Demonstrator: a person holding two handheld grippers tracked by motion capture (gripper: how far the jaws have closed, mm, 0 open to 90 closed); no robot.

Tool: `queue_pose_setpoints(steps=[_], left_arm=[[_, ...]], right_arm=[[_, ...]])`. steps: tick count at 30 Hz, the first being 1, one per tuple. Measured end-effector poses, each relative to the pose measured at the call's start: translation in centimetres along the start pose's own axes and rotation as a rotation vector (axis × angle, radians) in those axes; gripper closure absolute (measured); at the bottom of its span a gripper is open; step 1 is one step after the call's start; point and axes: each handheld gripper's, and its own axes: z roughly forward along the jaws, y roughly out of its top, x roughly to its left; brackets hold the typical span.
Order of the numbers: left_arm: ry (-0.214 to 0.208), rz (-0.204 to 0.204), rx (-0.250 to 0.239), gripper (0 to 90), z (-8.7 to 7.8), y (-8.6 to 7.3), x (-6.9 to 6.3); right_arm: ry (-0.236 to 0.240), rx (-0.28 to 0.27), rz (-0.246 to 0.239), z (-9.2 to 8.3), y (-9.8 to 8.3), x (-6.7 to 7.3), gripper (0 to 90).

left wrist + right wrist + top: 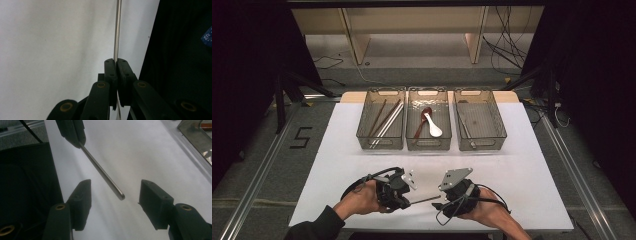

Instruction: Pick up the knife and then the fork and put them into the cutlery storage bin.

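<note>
The metal chopstick (424,201) hangs above the near part of the white table (522,170), between the two hands, and does not touch the surface as far as the high view lets me judge. Its long axis runs almost level, from the left gripper (408,202) toward the right gripper (443,204), with the free tip a little higher on the right side.

In the left gripper view the chopstick (117,30) goes straight out from between the two black pads, which are pressed together on it with no gap, so this gripper has a firm hold on one end.

In the right gripper view the chopstick (103,173) comes in from the upper left, out of the left gripper (79,142), and its rounded tip ends in the space between the right gripper (115,197) fingers. These fingers (82,197) stand apart, about half open, and neither pad touches the metal; the tip is nearer to the middle than to either pad. So the right gripper holds nothing.

The important relation is this: the stick points into the right jaws almost along their own direction, not across them. I judge that a closing here will catch only the last short part of the tip.

Farther away stand three clear bins (429,125); the left one holds chopsticks (386,122), the middle one spoons (430,122).
</note>
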Motion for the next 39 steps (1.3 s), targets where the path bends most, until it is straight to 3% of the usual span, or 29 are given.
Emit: queue_pose_setpoints(steps=[7,13,22,25,30,32,37,39], left_arm=[[0.014,0.031,0.007,86.8,0.0,0.3,-0.5],[0.032,0.054,0.014,86.8,-0.1,0.5,-0.8],[0.029,0.076,0.022,86.8,0.0,0.7,-1.3],[0.027,0.085,0.018,86.7,0.1,0.8,-1.4],[0.024,0.114,0.029,86.3,0.1,0.8,-1.5],[0.032,0.121,0.026,85.7,0.1,0.8,-1.6],[0.035,0.098,0.019,82.3,0.4,0.7,-1.5],[0.041,0.078,-0.019,80.3,0.3,0.7,-1.2]], right_arm=[[0.0,0.028,-0.059,0.9,0.3,0.5,54.1],[-0.025,0.046,-0.149,1.4,0.7,1.4,62.4],[-0.031,0.072,-0.21,2.1,0.8,1.9,72.1],[-0.007,0.089,-0.213,2.1,0.7,2.1,74.4],[-0.003,0.088,-0.273,2.2,0.5,2.2,80.5],[0.023,0.099,-0.284,2.1,0.5,2.4,83.4],[0.053,0.116,-0.328,2.2,0.3,2.7,87.4],[0.05,0.118,-0.319,2.1,0.3,2.6,87.5]])
